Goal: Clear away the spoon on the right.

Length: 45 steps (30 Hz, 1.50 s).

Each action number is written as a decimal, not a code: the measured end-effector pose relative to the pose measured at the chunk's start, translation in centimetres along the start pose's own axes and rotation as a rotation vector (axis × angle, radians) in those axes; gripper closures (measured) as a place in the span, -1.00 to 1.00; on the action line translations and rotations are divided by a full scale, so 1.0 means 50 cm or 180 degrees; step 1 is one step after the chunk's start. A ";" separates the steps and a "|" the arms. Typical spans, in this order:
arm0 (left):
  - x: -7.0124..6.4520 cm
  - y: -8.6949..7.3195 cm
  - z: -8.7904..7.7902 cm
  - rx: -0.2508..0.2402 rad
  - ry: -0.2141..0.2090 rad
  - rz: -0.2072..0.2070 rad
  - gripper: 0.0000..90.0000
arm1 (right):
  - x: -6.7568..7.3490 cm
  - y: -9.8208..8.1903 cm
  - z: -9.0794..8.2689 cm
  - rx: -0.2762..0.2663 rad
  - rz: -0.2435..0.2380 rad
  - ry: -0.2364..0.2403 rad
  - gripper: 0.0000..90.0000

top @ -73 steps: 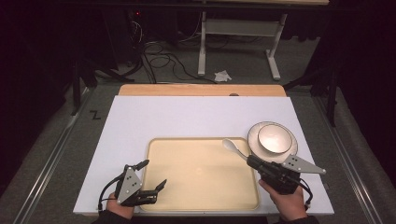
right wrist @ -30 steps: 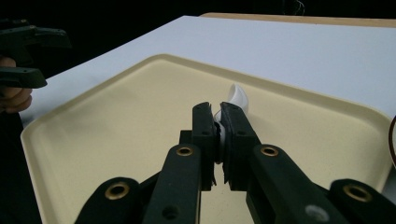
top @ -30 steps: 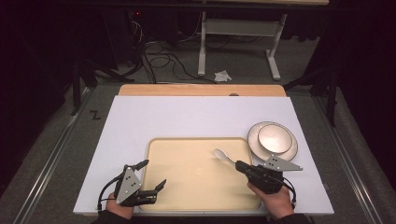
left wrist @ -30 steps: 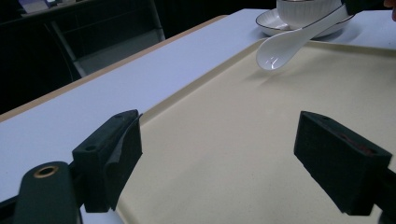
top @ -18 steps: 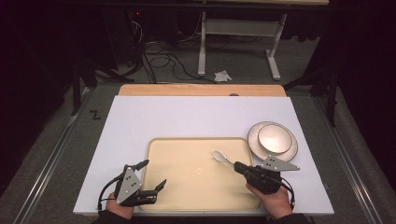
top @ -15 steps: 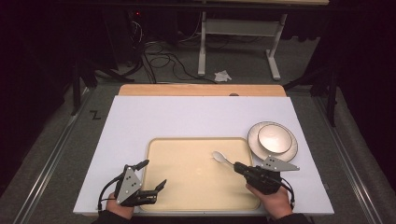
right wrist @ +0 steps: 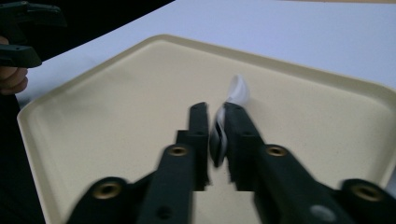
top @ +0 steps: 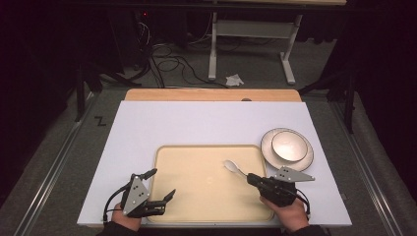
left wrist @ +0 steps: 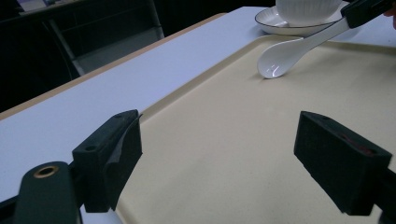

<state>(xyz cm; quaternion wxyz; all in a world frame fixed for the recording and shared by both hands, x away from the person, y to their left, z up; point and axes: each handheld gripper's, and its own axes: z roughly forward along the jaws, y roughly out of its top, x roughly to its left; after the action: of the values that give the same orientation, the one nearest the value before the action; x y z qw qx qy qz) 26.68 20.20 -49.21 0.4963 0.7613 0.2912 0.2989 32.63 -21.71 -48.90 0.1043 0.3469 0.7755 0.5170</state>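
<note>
The bench [top: 147, 128] lies white and wide under the high view, and on it sits the tray [top: 196, 206], beige, shallow-rimmed, close to the person's edge. Off its far right corner there's the plate [top: 268, 142] with a bowl [top: 289, 146] stacked on it, just beside the tray rim.

Now the left hand-held gripper [top: 161, 188] hangs at the tray's left edge, jaws spread wide with nothing between them; in its own view only bare tray shows between the pads [left wrist: 114, 149].

Over to the right hand-held gripper [top: 252, 178], low over the tray's right half. Its jaws have just been easing apart, and the spoon [top: 232, 167] handle is between them. In the right gripper view a thin gap shows beside the handle, so I judge the grip slack rather than firm, though the blur makes it hard to call.

The spoon itself: white, glossy, looks ceramic. Its bowl rests on the tray, handle slanting up and back to the jaws, as the left gripper view [left wrist: 280, 60] shows well. Expect it light, stiff and slick, and likely to chip if dropped. Best hold is mid-handle, across the flat sides, where the pads can bite without it swivelling
</note>
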 end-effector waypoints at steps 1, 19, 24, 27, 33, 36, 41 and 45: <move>0.000 0.000 -0.001 -0.0003 -0.0003 -0.0002 -0.65 | -0.002 0.000 -0.002 -0.0003 0.0025 -0.0024 0.54; 0.001 0.000 -0.001 -0.0005 0.0016 -0.0014 -0.65 | 0.003 0.009 0.008 0.0013 -0.0042 -0.0142 0.66; 0.001 0.000 -0.004 -0.0023 0.0016 -0.0024 -0.65 | 0.018 0.043 0.052 0.0288 -0.0312 -0.0295 1.00; 0.001 0.000 -0.005 -0.0037 0.0007 -0.0022 -0.65 | 0.026 0.067 0.092 0.0480 -0.0467 -0.0416 1.00; 0.002 0.000 -0.007 -0.0054 0.0006 -0.0029 -0.65 | 0.024 0.089 0.174 0.0897 -0.0557 -0.0508 1.00; 0.002 0.000 -0.007 -0.0053 0.0000 -0.0024 -0.65 | 0.019 0.090 0.196 0.0988 -0.0551 -0.0532 1.00; 0.002 0.001 -0.007 -0.0056 -0.0004 -0.0023 -0.65 | 0.014 0.085 0.206 0.1098 -0.0595 -0.0578 1.00; 0.002 0.000 -0.007 -0.0057 0.0003 -0.0032 -0.65 | 0.005 0.086 0.206 0.1120 -0.0560 -0.0620 1.00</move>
<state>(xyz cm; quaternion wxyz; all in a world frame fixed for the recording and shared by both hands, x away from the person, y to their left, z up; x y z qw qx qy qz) 26.48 20.50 -49.05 0.5045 0.7552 0.2925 0.2993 39.63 -13.09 -49.66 0.1614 0.3391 0.8673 0.3267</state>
